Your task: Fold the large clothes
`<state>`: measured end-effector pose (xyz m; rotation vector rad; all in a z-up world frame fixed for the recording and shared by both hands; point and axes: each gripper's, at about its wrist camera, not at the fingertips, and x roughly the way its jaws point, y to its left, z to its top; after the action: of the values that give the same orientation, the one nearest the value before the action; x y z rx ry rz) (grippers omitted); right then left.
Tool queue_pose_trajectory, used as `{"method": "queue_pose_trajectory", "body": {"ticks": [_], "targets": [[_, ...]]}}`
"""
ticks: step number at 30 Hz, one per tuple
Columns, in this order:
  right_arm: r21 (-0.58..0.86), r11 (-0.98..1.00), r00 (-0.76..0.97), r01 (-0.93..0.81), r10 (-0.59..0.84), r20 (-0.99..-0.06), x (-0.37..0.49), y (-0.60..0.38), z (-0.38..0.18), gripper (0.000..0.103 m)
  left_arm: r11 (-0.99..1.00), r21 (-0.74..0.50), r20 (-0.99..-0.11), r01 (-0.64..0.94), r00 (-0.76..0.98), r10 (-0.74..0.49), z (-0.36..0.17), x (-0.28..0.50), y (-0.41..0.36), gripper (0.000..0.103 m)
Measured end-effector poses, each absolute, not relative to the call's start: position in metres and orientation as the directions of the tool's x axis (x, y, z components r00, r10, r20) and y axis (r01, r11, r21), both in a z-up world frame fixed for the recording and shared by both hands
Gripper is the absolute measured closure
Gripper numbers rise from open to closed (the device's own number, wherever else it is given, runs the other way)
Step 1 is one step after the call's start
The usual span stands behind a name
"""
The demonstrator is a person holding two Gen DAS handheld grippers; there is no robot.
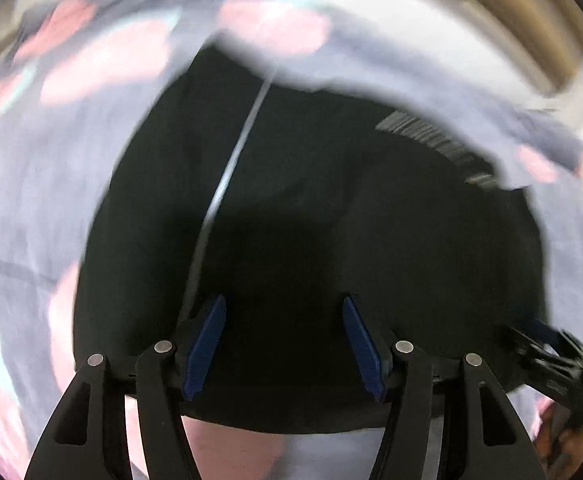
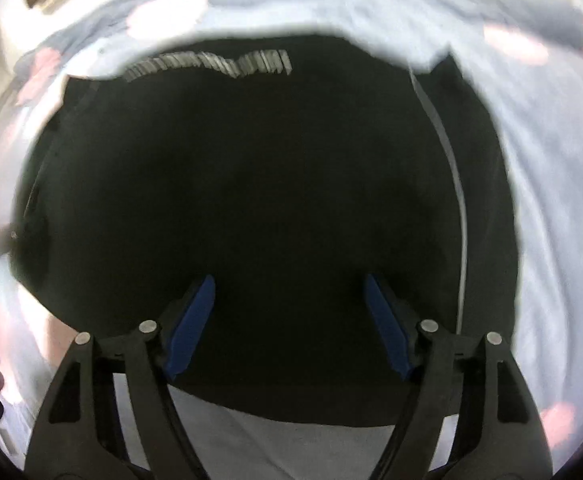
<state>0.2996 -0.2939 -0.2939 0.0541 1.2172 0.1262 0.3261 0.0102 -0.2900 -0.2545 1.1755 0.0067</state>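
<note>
A large black garment (image 1: pixel 311 200) lies spread on a pale sheet and fills the middle of both views (image 2: pixel 251 180). A thin white stripe (image 1: pixel 231 160) runs down it, seen also in the right wrist view (image 2: pixel 457 184), and a grey ribbed print (image 2: pixel 211 62) sits near its far edge. My left gripper (image 1: pixel 284 300) hangs open over the garment's near part, with nothing between its blue pads (image 1: pixel 205 344). My right gripper (image 2: pixel 289 280) is open too, over the same near part, nothing between its pads (image 2: pixel 389 328). It also shows blurred at the left wrist view's right edge (image 1: pixel 547 356).
The pale lilac sheet (image 2: pixel 563 200) with pink blotches surrounds the garment on all sides and is rumpled at the far side (image 1: pixel 91 60). A hand (image 1: pixel 559 432) shows at the lower right. A wooden-looking edge (image 1: pixel 531 12) lies beyond the sheet. Both views are motion-blurred.
</note>
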Motion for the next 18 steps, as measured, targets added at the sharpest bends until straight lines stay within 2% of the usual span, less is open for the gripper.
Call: {"method": "queue_pose_trajectory", "body": {"ticks": [3,7,12,16,18], "targets": [[0.137,0.990,0.290,-0.044,0.144,-0.946,0.307,-0.297,-0.316,0.027,0.969,-0.192,-0.916,-0.157,0.382,-0.120,-0.312,0.332,0.009,0.038],[0.092,0.994,0.308,-0.055,0.104,-0.946,0.313,-0.293,-0.322,0.026,0.988,-0.086,-0.911,-0.129,0.411,-0.025,-0.311,0.333,-0.011,0.034],[0.138,0.990,0.324,-0.038,0.142,-0.935,0.307,-0.303,-0.313,0.027,0.985,-0.130,-0.915,-0.115,0.397,-0.075,-0.300,0.325,-0.006,0.034],[0.325,0.946,0.381,0.023,0.292,-0.877,0.286,-0.336,-0.276,0.027,0.970,-0.201,-0.903,-0.137,0.410,-0.130,-0.266,0.310,0.018,0.033],[0.306,0.951,0.425,0.042,0.260,-0.867,0.279,-0.355,-0.259,0.027,0.968,-0.201,-0.887,-0.148,0.448,-0.115,-0.247,0.303,0.033,0.033]]}}
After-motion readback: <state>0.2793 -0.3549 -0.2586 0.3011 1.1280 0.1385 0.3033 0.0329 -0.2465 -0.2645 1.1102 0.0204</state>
